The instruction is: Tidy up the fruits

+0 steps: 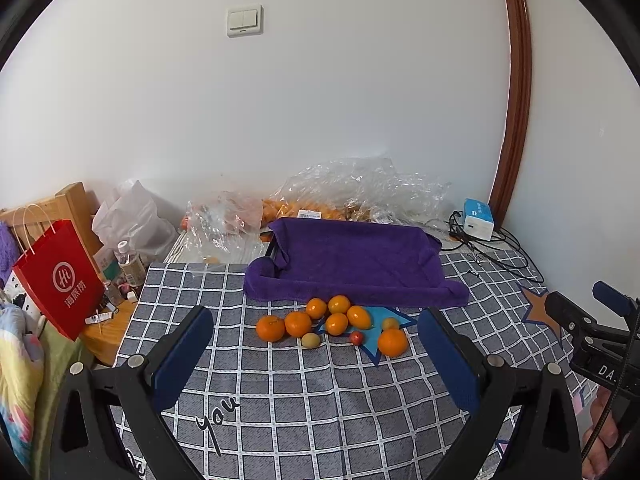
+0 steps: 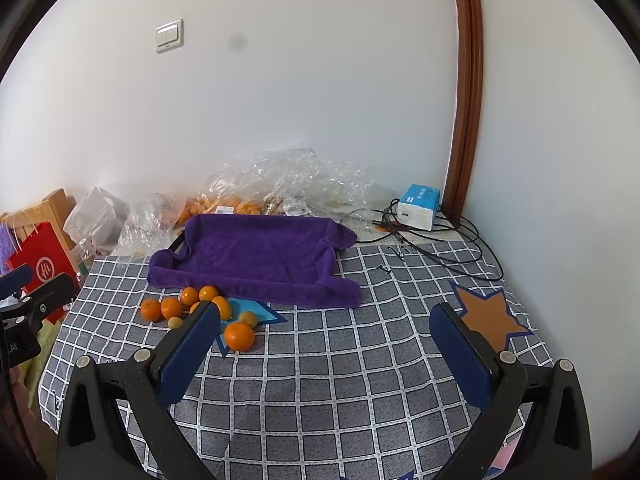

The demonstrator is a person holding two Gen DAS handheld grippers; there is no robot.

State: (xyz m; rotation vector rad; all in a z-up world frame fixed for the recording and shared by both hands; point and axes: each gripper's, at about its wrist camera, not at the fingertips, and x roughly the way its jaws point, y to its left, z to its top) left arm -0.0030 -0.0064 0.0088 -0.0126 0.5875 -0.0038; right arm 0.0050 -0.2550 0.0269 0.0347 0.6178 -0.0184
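Several oranges (image 1: pixel 298 323) lie in a loose cluster on the checked cloth, with two small yellow-green fruits (image 1: pixel 310 340) and a small red fruit (image 1: pixel 356 337) among them. Just behind them stands a tray draped in a purple towel (image 1: pixel 352 264). My left gripper (image 1: pixel 316 334) is open and empty, its fingers framing the cluster from the near side. My right gripper (image 2: pixel 326 330) is open and empty, to the right of the fruits (image 2: pixel 239 336); its left finger hides part of the cluster. The towel-covered tray also shows in the right wrist view (image 2: pixel 256 254).
Clear plastic bags with more oranges (image 1: pixel 320 200) lie behind the tray against the wall. A blue-white box (image 1: pixel 478 218) and black cables (image 1: pixel 500 252) sit at the back right. A red paper bag (image 1: pixel 60 280), a bottle (image 1: pixel 130 262) and clutter stand left of the table.
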